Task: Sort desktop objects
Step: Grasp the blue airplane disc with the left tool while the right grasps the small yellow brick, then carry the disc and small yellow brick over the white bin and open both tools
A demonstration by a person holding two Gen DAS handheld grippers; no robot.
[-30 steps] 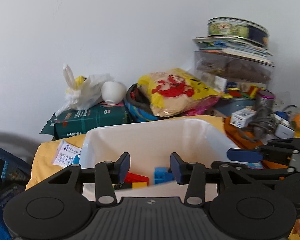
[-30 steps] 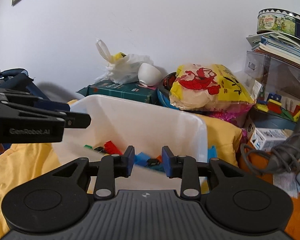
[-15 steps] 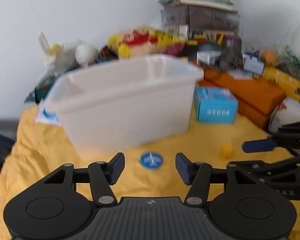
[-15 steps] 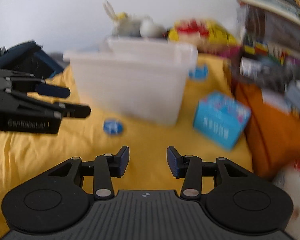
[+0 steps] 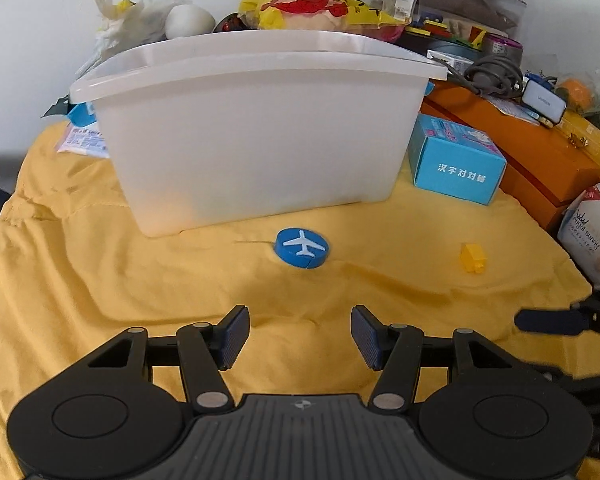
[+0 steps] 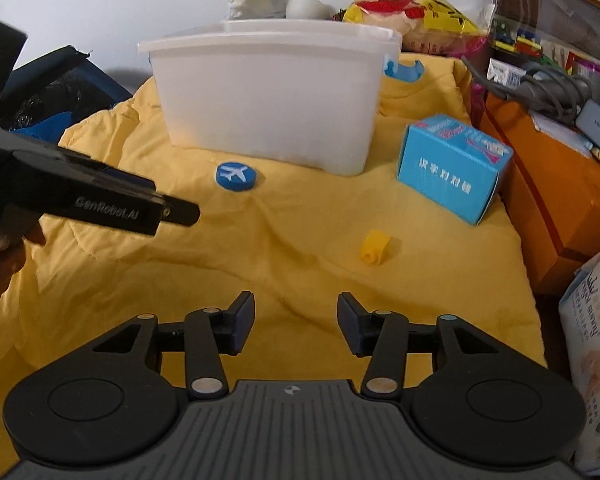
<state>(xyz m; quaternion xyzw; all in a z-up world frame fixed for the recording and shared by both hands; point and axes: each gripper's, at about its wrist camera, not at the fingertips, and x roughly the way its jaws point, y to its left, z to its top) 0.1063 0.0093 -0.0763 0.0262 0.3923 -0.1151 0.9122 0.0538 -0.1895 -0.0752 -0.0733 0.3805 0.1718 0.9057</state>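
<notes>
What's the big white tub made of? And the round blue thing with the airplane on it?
The white tub looks like plastic: smooth, slightly see-through walls with a molded rim. The blue airplane disc seems to be hard matte plastic, thick with a raised white plane, though painted wood is possible. Both sit on a soft, wrinkled yellow cloth.

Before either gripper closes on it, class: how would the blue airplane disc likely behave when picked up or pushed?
The disc lies flat on the soft yellow cloth, so it probably slides or snags rather than rolls. It looks rigid and small, likely light. Its low edge offers little grip; the jaws may press into cloth first.
</notes>
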